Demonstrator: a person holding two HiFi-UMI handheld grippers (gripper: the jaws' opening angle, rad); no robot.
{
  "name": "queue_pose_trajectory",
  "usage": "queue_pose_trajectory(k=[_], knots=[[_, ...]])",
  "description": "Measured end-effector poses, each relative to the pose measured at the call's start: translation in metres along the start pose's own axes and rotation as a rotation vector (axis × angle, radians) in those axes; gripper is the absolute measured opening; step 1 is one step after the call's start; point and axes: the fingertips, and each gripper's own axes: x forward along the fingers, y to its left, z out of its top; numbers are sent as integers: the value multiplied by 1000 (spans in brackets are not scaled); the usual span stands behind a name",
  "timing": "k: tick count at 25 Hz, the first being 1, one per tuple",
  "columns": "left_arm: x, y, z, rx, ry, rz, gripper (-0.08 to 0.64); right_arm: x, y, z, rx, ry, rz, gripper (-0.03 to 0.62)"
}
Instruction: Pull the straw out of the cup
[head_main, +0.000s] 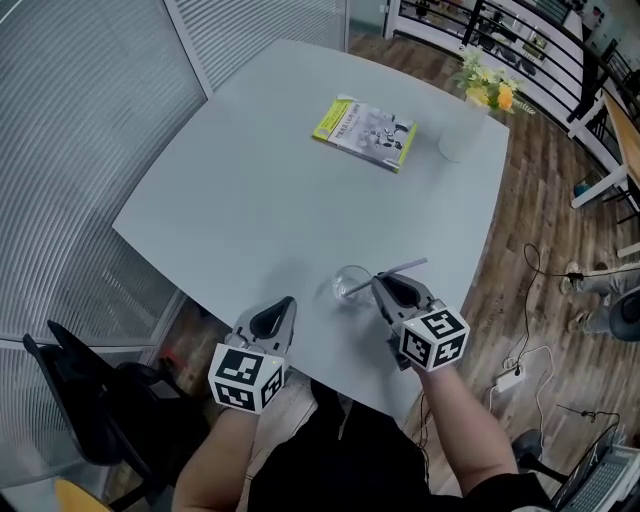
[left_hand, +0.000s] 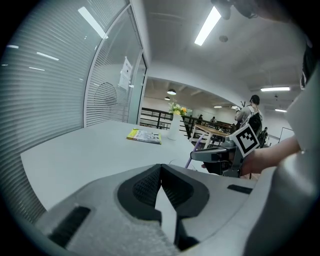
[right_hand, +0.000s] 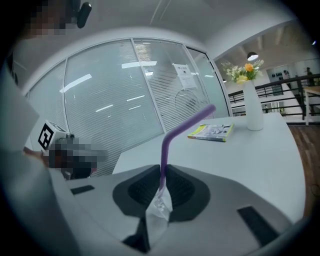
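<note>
Head cam is sitting up high and looking steeply down on the pale grey rounded worktop (head_main: 250, 190), catching the left tongs (head_main: 288, 302) and right tongs (head_main: 380, 282) near the bottom edge. Each tongs cam is riding just behind its own jaws, skimming low over the worktop. The left one is facing across toward the yellow-green booklet (left_hand: 144, 135) and tall white vase of yellow flowers (left_hand: 174, 127), picking up the right tongs at its right. The right one is sitting so close that the purple bent plastic straw (right_hand: 167, 145) is filling mid-frame, and it's facing the glass wall with white blinds (right_hand: 115, 100). All three are sharing the booklet and vase.
</note>
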Motion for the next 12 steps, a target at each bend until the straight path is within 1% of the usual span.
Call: queue_pose_trajectory(k=[6,12], knots=[[-11,-5,6,-7,-18,-1,8,-11,8,16,-26,-27,-7,40],[-24,-7,31,-13,-76,-10,8,-34,20,59,-72,-92,-19,37]])
